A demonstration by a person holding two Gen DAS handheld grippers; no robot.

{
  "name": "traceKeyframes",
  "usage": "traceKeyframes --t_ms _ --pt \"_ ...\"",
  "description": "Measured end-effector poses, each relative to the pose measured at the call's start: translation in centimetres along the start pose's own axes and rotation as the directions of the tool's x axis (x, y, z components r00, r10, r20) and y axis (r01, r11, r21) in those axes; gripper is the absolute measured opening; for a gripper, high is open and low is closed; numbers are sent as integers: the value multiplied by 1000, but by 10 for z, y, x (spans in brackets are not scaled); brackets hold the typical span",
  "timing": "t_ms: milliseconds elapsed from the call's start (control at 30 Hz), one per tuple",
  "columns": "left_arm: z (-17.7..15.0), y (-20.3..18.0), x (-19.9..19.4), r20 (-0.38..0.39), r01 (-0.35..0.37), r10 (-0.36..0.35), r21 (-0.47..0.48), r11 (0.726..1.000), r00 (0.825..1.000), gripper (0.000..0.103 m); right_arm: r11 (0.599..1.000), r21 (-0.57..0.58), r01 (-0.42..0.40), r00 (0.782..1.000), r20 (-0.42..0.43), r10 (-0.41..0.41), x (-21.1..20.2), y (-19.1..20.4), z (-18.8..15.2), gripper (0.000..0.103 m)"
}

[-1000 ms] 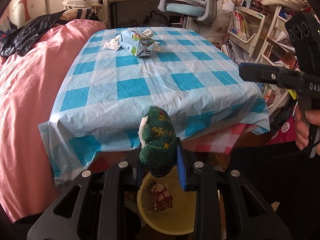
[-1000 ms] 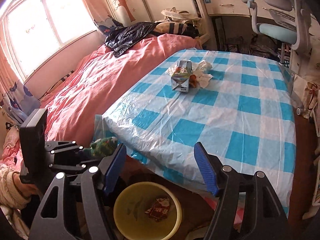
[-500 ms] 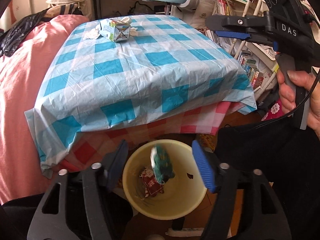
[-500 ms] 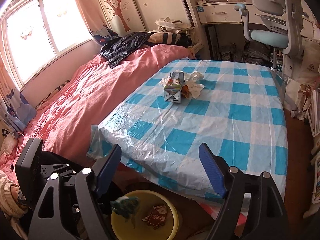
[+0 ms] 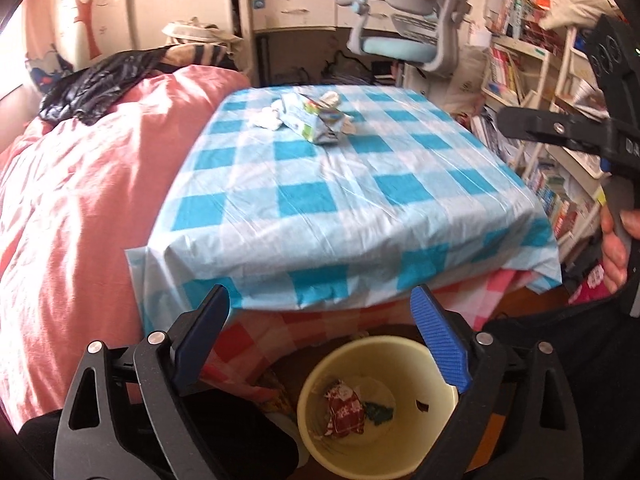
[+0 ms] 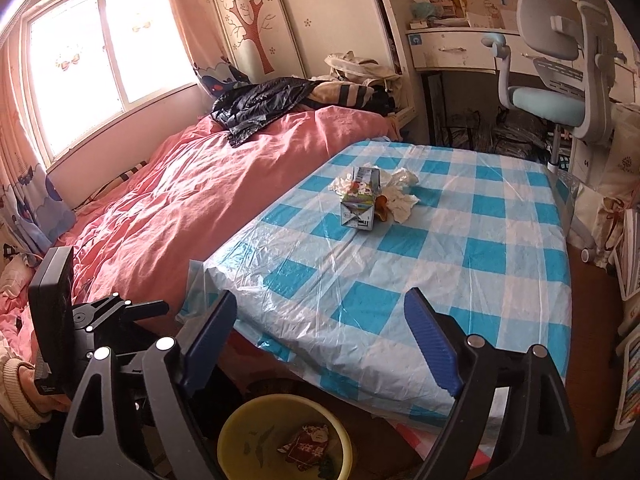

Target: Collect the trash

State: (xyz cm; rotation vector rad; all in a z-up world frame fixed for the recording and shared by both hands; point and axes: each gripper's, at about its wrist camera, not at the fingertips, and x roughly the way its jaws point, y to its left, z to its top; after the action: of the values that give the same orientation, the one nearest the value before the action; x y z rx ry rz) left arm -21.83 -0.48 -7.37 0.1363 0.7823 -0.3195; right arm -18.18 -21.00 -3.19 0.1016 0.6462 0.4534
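My left gripper (image 5: 320, 308) hangs above a yellow bin (image 5: 400, 342) on the floor at the table's near edge. Its jaws are opening and nothing is between them. In the bin lie a red wrapper (image 5: 344, 404) and a green knitted piece (image 5: 380, 412). On the far part of the blue-checked table (image 5: 360, 208) lies a milk carton (image 5: 316, 120) with crumpled tissues (image 5: 266, 120) beside it. My right gripper (image 6: 320, 308) is held near the table's front edge, its jaws opening and empty. In its view are the carton (image 6: 362, 200), tissues (image 6: 400, 196) and bin (image 6: 256, 404).
A bed with a pink cover (image 6: 180, 200) runs along the table's left side, a black jacket (image 6: 260, 108) on it. A desk chair (image 6: 560, 80) stands behind the table. Bookshelves (image 5: 540, 92) crowd the right side. A hand (image 5: 616, 240) holds the right gripper's handle.
The left jaws opened and let go of the green knitted piece, which fell into the yellow bin. The left gripper then tilted up a little. The right jaws widened slightly.
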Motion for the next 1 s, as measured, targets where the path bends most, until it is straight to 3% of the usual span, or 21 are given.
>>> traceKeyframes --t_ms 167,300,367,433,500,567,1000 --pt "34 9 -13 100 -47 45 12 999 994 90 998 -57 21 1000 19 -20 -4 0 13 86" --pt "68 22 -22 207 -143 130 53 988 970 95 998 18 68 997 33 -69 -2 -17 12 87" --pt "79 34 -20 234 -183 172 27 983 957 95 996 10 87 995 50 -88 -2 -14 14 87" --pt "82 50 -11 211 -209 216 -54 976 953 96 995 -10 102 994 51 -101 0 -9 14 87" --pt "83 65 -4 156 -180 201 -144 973 967 95 992 -27 120 992 50 -119 1 -7 15 90" --pt "83 72 -3 155 -165 195 -185 969 969 95 991 -26 133 990 47 -132 3 -9 16 90" --pt "75 69 -2 158 -170 193 -149 974 968 96 983 -64 174 985 7 -174 14 -5 15 91"
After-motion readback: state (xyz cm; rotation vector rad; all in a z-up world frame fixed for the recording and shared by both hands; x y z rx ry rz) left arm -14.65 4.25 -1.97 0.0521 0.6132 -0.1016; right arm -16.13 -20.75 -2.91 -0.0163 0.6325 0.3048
